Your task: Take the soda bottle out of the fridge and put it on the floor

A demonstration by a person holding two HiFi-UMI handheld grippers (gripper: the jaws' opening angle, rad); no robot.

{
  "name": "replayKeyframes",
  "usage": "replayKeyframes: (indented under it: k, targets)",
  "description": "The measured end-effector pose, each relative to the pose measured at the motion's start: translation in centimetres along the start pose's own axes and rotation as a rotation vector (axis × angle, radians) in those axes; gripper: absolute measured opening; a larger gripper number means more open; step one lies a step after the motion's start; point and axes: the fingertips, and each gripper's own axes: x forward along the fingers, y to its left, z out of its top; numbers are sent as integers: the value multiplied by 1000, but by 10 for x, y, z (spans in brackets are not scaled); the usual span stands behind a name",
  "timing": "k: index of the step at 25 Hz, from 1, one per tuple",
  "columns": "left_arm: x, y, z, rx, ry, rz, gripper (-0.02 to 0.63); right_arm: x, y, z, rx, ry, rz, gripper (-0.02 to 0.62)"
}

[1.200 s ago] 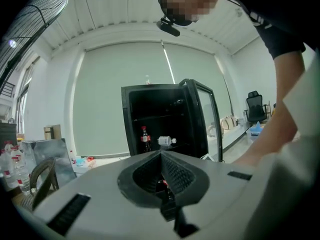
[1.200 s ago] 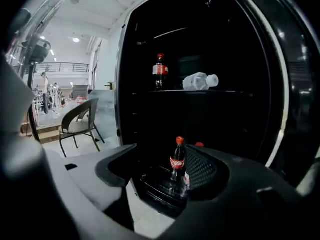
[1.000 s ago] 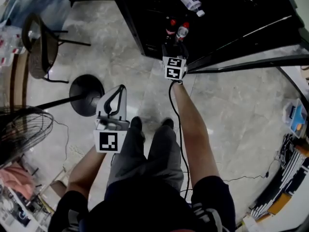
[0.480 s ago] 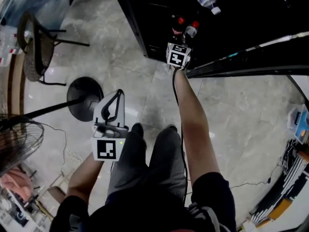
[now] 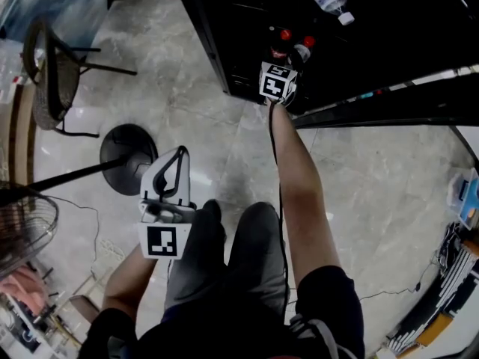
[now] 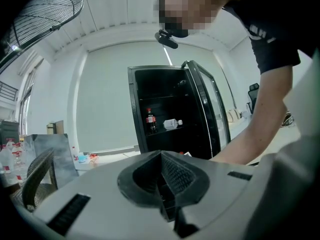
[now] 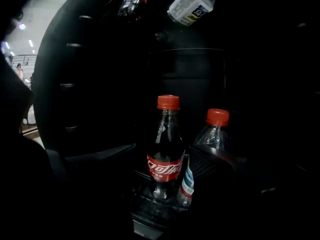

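Red caps point(image 7: 168, 102) on two upright bottles
Right tongs point(image 7: 159, 156) spread around soda bottle point(image 7: 165, 134), water bottle point(image 7: 211, 136) at three o'clock; left tongs point(image 6: 162, 164) together.

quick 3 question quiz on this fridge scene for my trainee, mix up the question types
1. True or false: the left gripper holds a bottle.
2. What stands between the open jaws of the right gripper? A: soda bottle; B: cup; C: nothing.
3. Fill in: the white-capped bottle higher up lies on its ____.

Key: 1 false; 2 A; 3 side.
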Motion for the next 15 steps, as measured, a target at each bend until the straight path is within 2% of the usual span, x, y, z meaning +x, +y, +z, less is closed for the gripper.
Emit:
replayKeyframes:
  k: [15]
  targets:
    - [4, 10, -19, 7, -18, 34, 23, 34, -5, -7, -79, -36, -24, 328]
